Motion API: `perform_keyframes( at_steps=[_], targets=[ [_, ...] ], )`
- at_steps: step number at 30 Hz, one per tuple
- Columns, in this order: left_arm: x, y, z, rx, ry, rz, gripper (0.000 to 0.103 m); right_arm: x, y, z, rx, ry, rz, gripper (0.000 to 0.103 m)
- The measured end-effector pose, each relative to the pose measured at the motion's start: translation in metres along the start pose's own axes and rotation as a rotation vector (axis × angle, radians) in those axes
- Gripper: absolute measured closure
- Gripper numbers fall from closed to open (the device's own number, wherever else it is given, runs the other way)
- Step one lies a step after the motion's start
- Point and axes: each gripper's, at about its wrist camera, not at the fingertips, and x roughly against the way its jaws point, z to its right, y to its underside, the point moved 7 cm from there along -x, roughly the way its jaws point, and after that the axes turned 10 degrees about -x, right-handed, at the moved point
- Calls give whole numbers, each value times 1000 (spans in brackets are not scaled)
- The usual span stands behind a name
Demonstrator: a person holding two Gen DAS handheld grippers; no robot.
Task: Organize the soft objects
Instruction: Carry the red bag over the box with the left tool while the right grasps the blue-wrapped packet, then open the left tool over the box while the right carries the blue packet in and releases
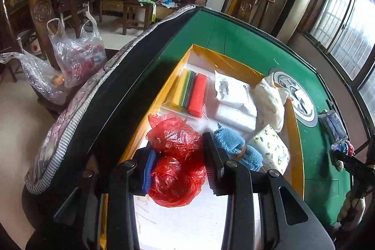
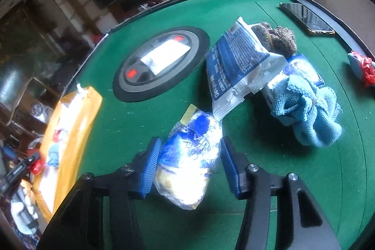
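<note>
Left wrist view
Left tool (image 1: 179,170): pinching a crumpled red plastic bag (image 1: 175,161) between its pads, above the box floor.
Yellow box (image 1: 295,130): ahead of the tool on the green surface (image 1: 248,41); it holds a pack of coloured sponges (image 1: 191,93), a white packet (image 1: 232,90) and a blue cloth (image 1: 230,144).

Right wrist view
Right tool (image 2: 187,169): jaws partly spread, around a clear bag with blue print (image 2: 189,163); whether the pads press it, I cannot tell.
Blue towel (image 2: 307,109): ahead and right of the tool, beside a torn blue-and-white packet (image 2: 239,67).
</note>
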Motion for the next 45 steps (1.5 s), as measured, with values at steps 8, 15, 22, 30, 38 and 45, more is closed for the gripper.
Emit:
perform_keyframes(
  at_steps=[8,15,22,30,38,45],
  targets=[
    [-27,3,6,-11,-3,-111,46,14,7,-36,16,-166,-28,56],
    [22,-4,3,53,66,43,42,10,17,-86,34,-315,-93,56],
    [61,5,-18,133,61,151,37,-12,66,-200,247,-432,-238,56],
    [63,22,-48,225,67,147,37,-59,160,-304,532,-441,-452,56],
    [61,29,-57,241,78,148,37,-112,180,-335,626,-293,-469,56],
    [60,31,-57,235,89,147,37,-124,165,-347,653,-211,-390,56]
  ],
)
